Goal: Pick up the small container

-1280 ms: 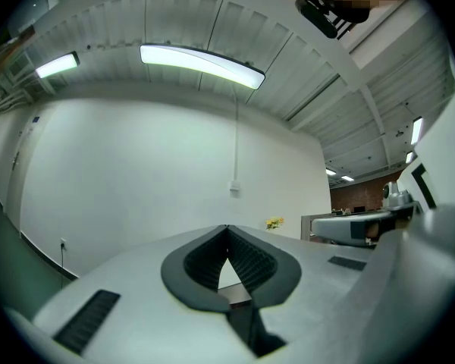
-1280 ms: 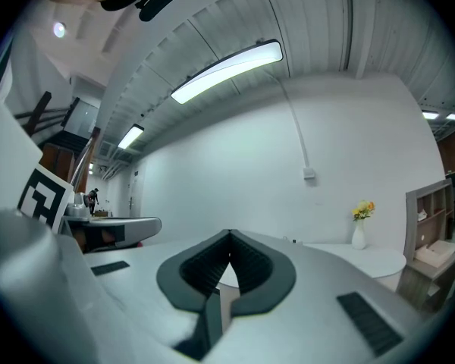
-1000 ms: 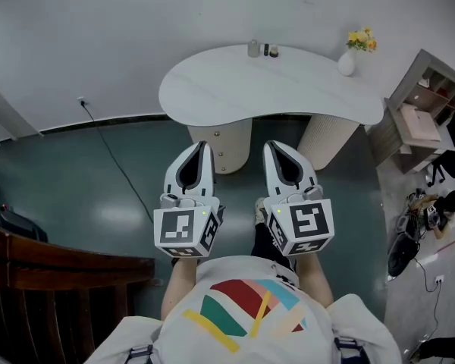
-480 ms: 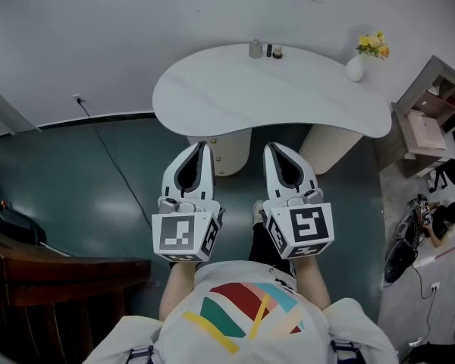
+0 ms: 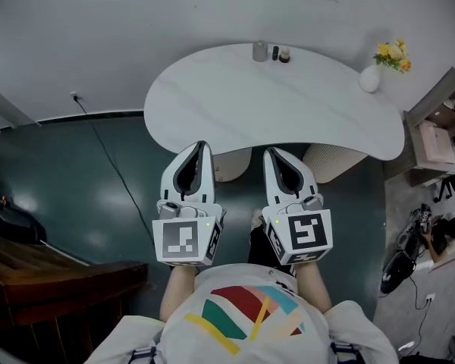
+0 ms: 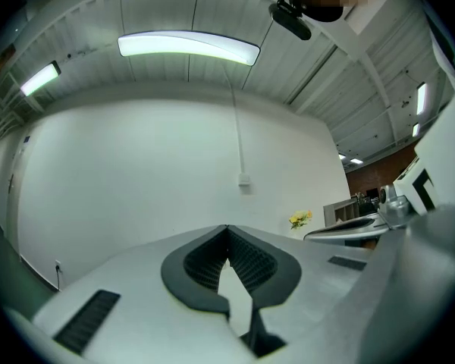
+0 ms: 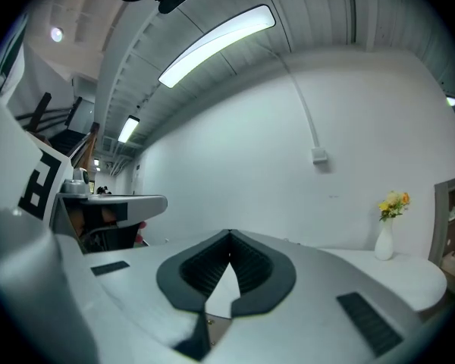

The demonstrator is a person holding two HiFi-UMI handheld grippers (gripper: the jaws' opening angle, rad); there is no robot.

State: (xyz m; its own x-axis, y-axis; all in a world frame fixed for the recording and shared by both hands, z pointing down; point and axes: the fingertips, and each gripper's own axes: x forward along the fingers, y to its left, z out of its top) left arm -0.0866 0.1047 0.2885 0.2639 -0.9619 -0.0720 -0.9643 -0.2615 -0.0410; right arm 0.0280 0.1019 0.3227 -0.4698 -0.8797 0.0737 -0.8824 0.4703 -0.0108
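Note:
In the head view a white kidney-shaped table (image 5: 235, 97) lies ahead. At its far edge stand a small grey container (image 5: 259, 51) and two smaller dark jars (image 5: 280, 54). My left gripper (image 5: 202, 145) and right gripper (image 5: 267, 152) are held side by side at the table's near edge, pointing level toward it. Both are shut with nothing between the jaws; their tips meet in the left gripper view (image 6: 227, 227) and the right gripper view (image 7: 229, 233). The containers are hidden behind the jaws in both gripper views.
A white vase with yellow flowers (image 5: 373, 74) stands at the table's right end, also seen as the vase (image 7: 384, 240). A shelf unit (image 5: 440, 131) is at the right, dark wooden furniture (image 5: 53, 279) at the lower left, a cable (image 5: 106, 154) on the green floor.
The table has come closer in the head view; both grippers have moved forward together up to its near edge. Both stay shut.

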